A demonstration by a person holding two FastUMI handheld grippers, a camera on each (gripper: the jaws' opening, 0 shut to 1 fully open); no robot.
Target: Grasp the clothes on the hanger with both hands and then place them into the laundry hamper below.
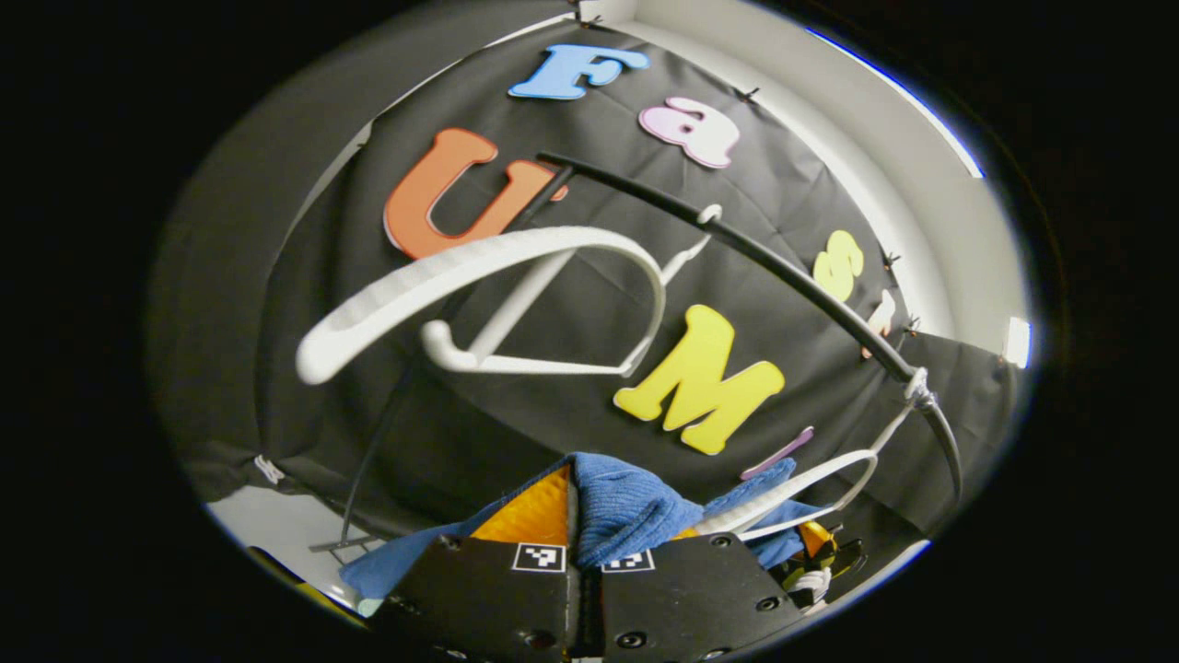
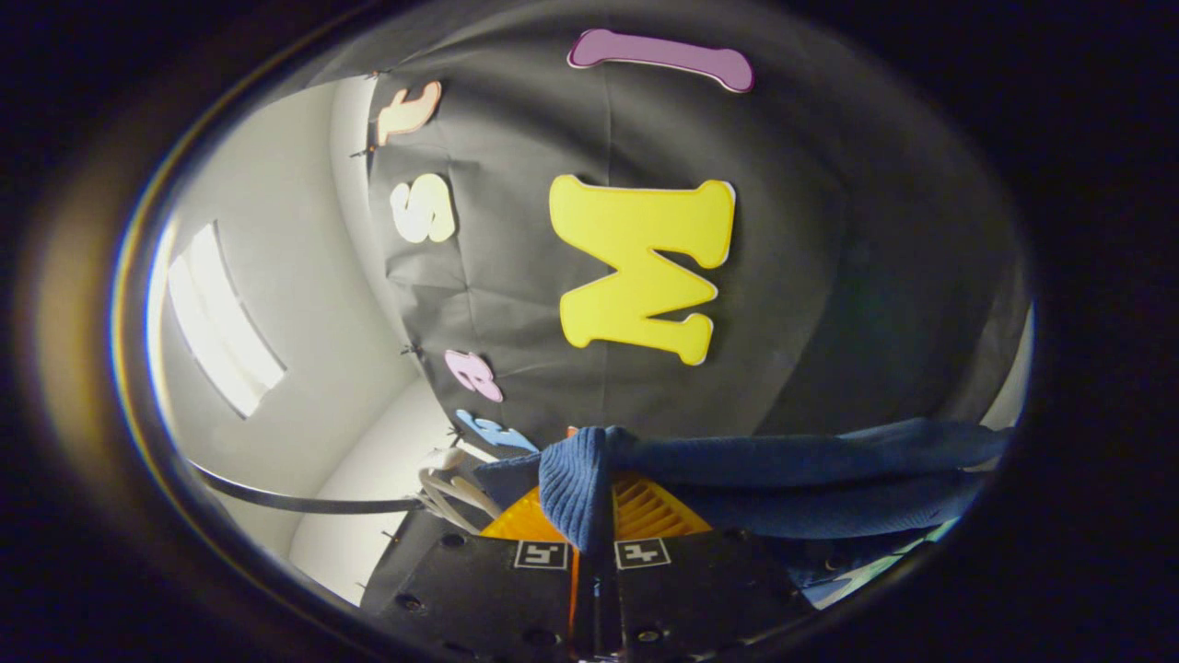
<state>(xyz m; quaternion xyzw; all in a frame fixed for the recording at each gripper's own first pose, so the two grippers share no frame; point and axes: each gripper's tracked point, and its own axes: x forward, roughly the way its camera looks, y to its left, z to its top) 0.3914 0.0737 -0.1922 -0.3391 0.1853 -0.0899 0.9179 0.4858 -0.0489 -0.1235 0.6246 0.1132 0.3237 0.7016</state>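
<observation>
A blue knitted garment (image 1: 626, 511) is pinched between the fingers of my left gripper (image 1: 577, 529), which is shut on it at the bottom of the left gripper view. Above hangs a bare white hanger (image 1: 516, 267) from a black rail (image 1: 755, 249), and a second white hanger (image 1: 811, 483) hangs farther right with blue cloth against it. In the right gripper view my right gripper (image 2: 594, 529) is shut on a fold of the same blue garment (image 2: 783, 479), which stretches off to the right.
The black rail (image 2: 295, 502) and white hanger hooks (image 2: 451, 493) show low on the left of the right gripper view. A thin black stand leg (image 1: 368, 460) runs down the left. White booth walls (image 2: 276, 304) flank the black cloth.
</observation>
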